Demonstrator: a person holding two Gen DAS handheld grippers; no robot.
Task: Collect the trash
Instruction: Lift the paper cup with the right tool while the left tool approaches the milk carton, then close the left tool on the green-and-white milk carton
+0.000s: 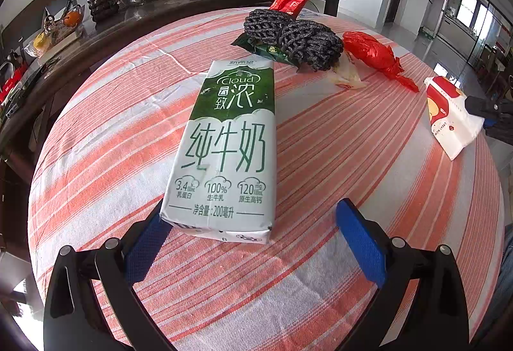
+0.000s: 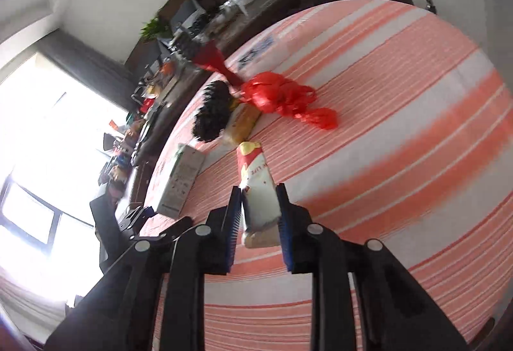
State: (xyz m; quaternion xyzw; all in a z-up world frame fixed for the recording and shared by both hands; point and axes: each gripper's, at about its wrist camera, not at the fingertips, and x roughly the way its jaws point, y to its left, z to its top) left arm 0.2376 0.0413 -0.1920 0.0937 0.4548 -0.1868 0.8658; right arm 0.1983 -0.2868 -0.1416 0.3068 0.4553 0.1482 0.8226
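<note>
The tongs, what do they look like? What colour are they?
Both pairs look alike. The left tongs have black plastic arms with two fingers, each tipped with a bright blue bumpy pad, and round silver bolts at the joints. The right tongs are built the same: black arms, blue ridged pads, silver bolts. A thin cable runs along their left side. No hand or sleeve shows.

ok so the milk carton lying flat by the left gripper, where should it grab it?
Take the milk carton at its near short end, fingers across the width from the two long sides, coming in low from the near side. It lies flat, label up, lengthwise away from the left gripper, whose open jaws look wide enough to span that end.
</note>
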